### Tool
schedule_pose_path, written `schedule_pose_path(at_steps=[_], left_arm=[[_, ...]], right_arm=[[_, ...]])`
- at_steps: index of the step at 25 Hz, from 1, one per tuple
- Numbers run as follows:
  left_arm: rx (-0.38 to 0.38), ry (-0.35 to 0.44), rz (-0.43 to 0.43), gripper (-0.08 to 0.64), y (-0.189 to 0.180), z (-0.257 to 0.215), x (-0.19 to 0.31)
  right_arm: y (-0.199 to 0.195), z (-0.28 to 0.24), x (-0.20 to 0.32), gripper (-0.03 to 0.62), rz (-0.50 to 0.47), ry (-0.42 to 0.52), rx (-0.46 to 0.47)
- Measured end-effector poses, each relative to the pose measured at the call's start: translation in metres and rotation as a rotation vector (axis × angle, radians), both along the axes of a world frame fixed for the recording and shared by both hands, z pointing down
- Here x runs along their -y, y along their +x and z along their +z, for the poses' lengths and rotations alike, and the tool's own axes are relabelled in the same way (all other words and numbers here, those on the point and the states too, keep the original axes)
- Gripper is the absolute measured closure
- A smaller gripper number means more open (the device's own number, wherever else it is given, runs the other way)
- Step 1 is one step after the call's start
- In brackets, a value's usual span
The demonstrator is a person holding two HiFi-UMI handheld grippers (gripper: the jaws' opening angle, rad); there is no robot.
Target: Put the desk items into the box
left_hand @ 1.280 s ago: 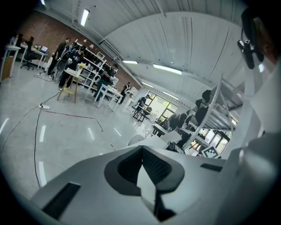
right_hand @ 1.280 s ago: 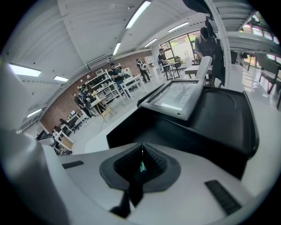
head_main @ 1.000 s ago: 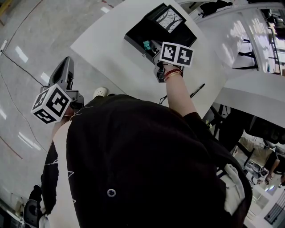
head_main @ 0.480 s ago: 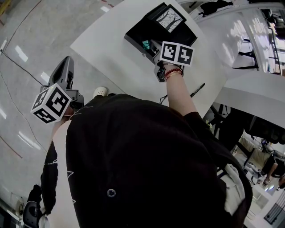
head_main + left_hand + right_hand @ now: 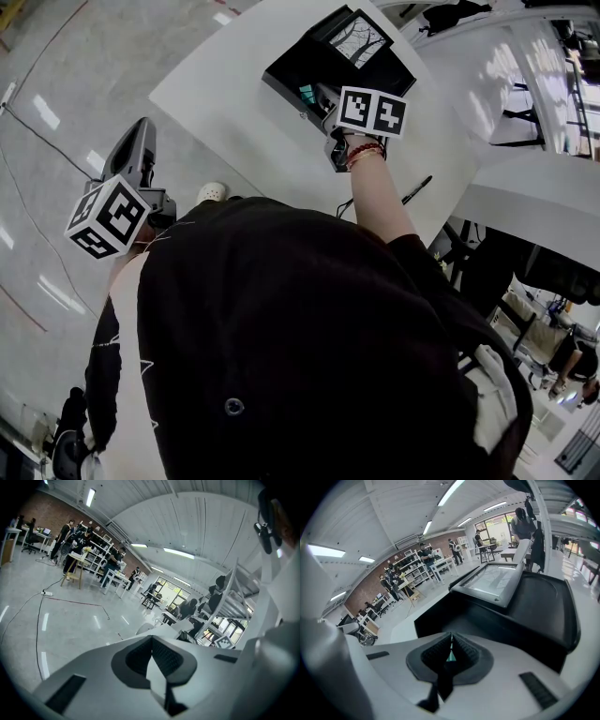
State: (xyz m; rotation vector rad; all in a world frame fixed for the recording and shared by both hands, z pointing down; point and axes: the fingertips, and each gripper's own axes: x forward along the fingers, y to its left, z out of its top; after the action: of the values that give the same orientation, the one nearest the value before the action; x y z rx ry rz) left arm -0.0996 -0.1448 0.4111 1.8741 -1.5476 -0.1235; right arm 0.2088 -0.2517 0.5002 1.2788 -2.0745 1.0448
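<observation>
right hand-held gripper (image 5: 317,97) is clamped on a small teal item (image 5: 450,657), right over the black box (image 5: 291,71) at top centre. a framed picture (image 5: 356,39) sits in the box's upper right end.

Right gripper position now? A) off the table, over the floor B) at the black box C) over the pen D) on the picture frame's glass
B: the right gripper is at the near edge of the black box, jaws shut on a thin teal item; the pen lies on the white table, closer to the person.
</observation>
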Motion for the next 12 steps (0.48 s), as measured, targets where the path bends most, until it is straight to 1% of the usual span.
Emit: schedule_pose_path(at_steps=[12], left_arm=[[-0.003, -0.002, -0.014, 0.549, -0.0021, 0.0008, -0.005]], right_arm=[[-0.0013, 0.0006, -0.0014, 0.571, -0.013, 0.001, -0.02]])
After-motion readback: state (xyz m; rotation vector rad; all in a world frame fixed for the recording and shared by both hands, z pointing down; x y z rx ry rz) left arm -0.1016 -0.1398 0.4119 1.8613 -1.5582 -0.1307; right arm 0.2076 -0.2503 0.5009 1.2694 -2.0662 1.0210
